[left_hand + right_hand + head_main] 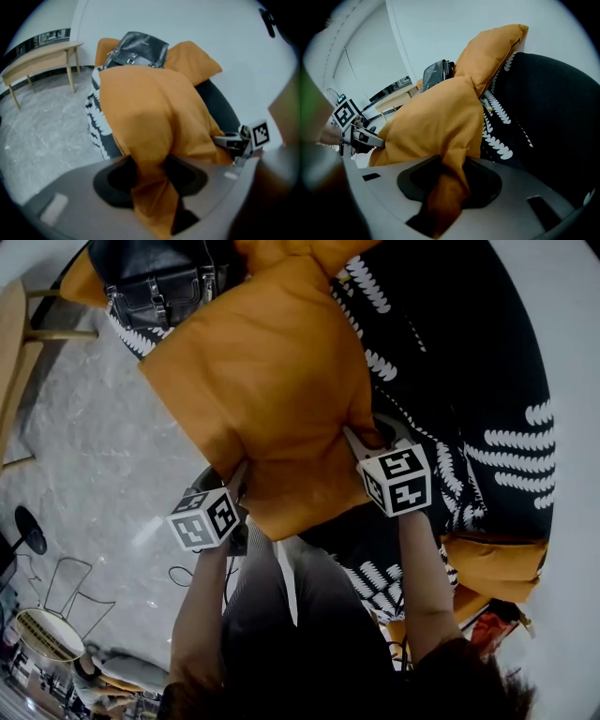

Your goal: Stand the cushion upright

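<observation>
An orange cushion (272,381) lies across a black seat with white leaf print (459,381). My left gripper (239,479) is shut on the cushion's near left corner, and my right gripper (361,439) is shut on its near right corner. In the left gripper view the orange fabric (150,178) is bunched and pinched between the jaws, with the other gripper (234,143) at the right. The right gripper view shows the cushion (436,122) rising from the pinched fold (447,187) between its jaws.
A black handbag (159,282) rests at the far left of the seat. Another orange cushion (492,47) leans against the backrest, and a third (492,563) lies at the seat's near right. A wooden bench (37,58) stands on grey marble floor (84,456).
</observation>
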Demonstrator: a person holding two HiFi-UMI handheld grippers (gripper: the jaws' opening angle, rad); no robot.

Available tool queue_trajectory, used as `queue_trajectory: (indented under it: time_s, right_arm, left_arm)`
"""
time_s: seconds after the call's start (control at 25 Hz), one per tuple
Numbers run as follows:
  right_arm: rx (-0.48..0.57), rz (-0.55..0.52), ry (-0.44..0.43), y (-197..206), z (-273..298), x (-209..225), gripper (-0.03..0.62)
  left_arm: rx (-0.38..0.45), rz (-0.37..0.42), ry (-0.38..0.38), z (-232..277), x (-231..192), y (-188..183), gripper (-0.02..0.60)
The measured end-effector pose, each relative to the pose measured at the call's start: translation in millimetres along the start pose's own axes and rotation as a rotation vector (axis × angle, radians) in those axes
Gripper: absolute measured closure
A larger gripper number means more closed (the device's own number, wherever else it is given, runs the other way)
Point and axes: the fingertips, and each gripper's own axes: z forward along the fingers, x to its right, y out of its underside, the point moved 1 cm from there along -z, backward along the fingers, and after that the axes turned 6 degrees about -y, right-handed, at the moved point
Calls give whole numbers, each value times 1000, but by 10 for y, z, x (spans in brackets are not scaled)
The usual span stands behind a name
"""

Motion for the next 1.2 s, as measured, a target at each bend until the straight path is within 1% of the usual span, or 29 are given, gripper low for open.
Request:
queue_trajectory:
  time_s: [0.08, 0.16, 0.44, 0.64, 0.88, 1.04, 1.2]
  right_arm:
    - [7, -22, 14, -26, -46, -29, 489]
    - [8, -37, 25, -42, -87, -50, 514]
    - [25, -53, 49, -101, -248, -156, 560]
    - [28, -84, 52, -109, -397, -268, 571]
    - [45, -98, 76, -171, -633, -376, 577]
    - [84, -99, 99, -253, -850, -458, 579]
    - [100, -84, 115, -233, -1134, -545, 579]
  left_arm:
    - [7, 0, 0, -49, 34, -9, 383]
    - [11, 0, 1, -92, 64, -21, 401]
    - [39, 5, -5, -264, 117, -42, 445]
    - [51, -2, -8, -418, 149, 19, 451]
    - [73, 5, 4, -646, 231, 31, 453]
    - [104, 19, 14, -832, 297, -16, 454]
    - [132, 45, 35, -1044, 427, -57, 454]
